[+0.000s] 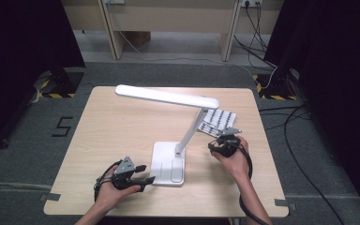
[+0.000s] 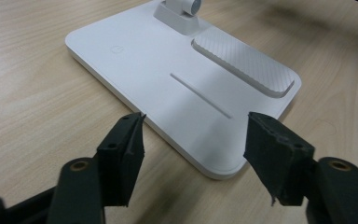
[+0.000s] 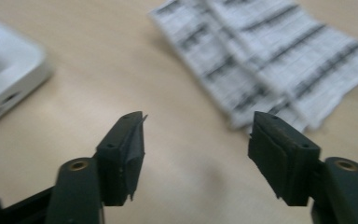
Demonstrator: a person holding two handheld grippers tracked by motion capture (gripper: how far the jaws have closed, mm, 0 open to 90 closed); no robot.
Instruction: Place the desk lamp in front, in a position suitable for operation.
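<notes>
A white desk lamp (image 1: 173, 140) stands near the middle of the wooden desk (image 1: 112, 126), its flat base (image 1: 168, 164) toward the person's edge, a slanted stem rising from the back of the base, and a long flat head (image 1: 166, 97) reaching out to the left above the desktop. The base holds a shallow recessed tray (image 2: 244, 60) with a ribbed, woven-looking floor, and nothing lies in it; beside it runs a thin straight groove (image 2: 200, 94), and farther along sits a small round mark (image 2: 116, 48). The left gripper (image 1: 143, 180) lies low at the near left corner of the base, its jaws spread wide with the corner of the base (image 2: 186, 88) just ahead of them, not touching it as far as the left gripper view shows. The right gripper (image 1: 220, 140) is held to the right of the stem, its jaws also wide apart and holding nothing. Just beyond it a fan of printed paper sheets (image 1: 217, 121) lies flat on the desk behind the stem; in the right gripper view the sheets (image 3: 265, 56) overlap one another, their print too blurred to read, and an edge of the lamp base (image 3: 7, 79) shows at the left.
</notes>
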